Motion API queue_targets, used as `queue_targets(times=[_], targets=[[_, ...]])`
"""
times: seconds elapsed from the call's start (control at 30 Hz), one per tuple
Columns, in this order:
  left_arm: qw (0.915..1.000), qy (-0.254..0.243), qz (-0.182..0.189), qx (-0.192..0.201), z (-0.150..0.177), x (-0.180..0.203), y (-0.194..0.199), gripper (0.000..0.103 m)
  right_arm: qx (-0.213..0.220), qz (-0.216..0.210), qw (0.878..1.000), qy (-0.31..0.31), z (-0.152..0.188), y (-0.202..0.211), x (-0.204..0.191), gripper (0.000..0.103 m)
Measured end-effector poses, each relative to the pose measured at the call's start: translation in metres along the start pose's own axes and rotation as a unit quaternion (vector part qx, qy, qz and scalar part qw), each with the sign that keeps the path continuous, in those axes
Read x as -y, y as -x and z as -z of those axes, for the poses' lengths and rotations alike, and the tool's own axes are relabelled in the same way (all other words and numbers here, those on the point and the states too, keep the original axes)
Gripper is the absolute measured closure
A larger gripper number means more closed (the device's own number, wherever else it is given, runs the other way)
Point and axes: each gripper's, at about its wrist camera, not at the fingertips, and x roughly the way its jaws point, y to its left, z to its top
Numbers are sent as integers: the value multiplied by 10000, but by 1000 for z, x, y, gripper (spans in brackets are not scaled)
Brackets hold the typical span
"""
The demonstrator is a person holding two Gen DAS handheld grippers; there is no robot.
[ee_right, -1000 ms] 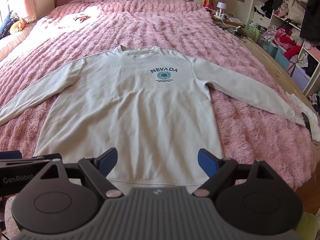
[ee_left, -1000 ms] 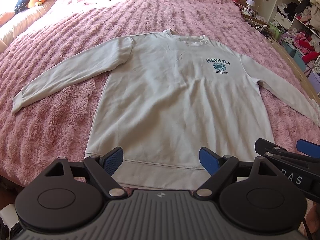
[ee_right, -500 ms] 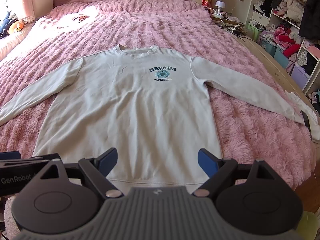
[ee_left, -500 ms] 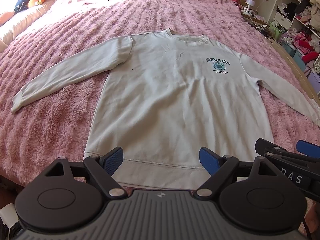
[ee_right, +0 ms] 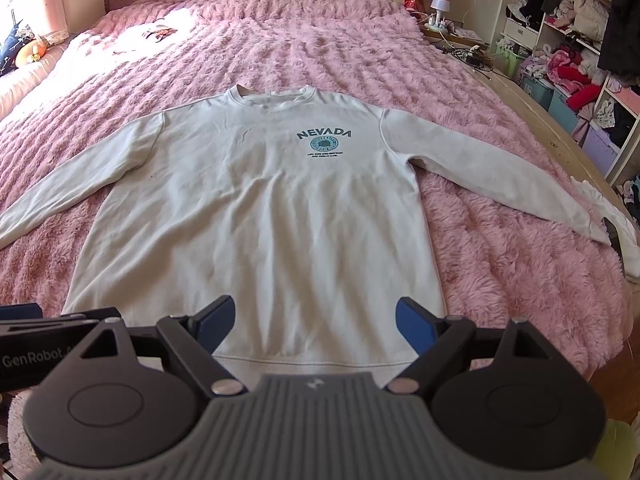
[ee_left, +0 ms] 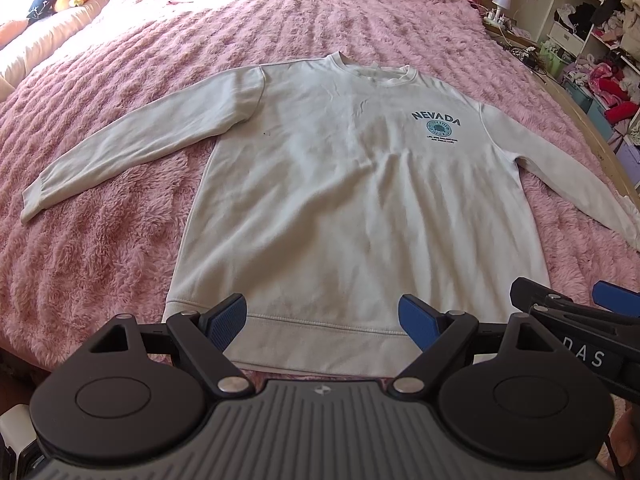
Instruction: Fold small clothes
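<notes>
Left gripper (ee_left: 322,316) and right gripper (ee_right: 314,316) side by side, both spread wide and holding nothing, aimed over the hem of the flat white sweatshirt (ee_left: 352,200) on the pink bed (ee_left: 100,248).

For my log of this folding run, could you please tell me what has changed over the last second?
Almost nothing: the right gripper has crept slightly forward, so the sweatshirt sits a little lower in its view. The left gripper holds its place; both jaws remain open, gripping nothing. The sweatshirt still lies flat, sleeves spread, on the pink bedspread.
</notes>
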Motion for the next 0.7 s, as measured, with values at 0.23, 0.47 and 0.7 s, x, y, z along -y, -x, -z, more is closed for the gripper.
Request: queue_targets(times=[0.23, 0.47, 0.7], targets=[[10000, -5, 10, -44, 1, 0, -3, 3, -29, -2, 10000, -8, 0, -1, 1, 20], [10000, 14, 9, -84, -1, -1, -5, 3, -64, -9, 10000, -6, 0, -4, 1, 20], [9999, -11, 15, -169, -4, 2, -12, 3, -132, -58, 9999, -57, -1, -9, 4, 20]])
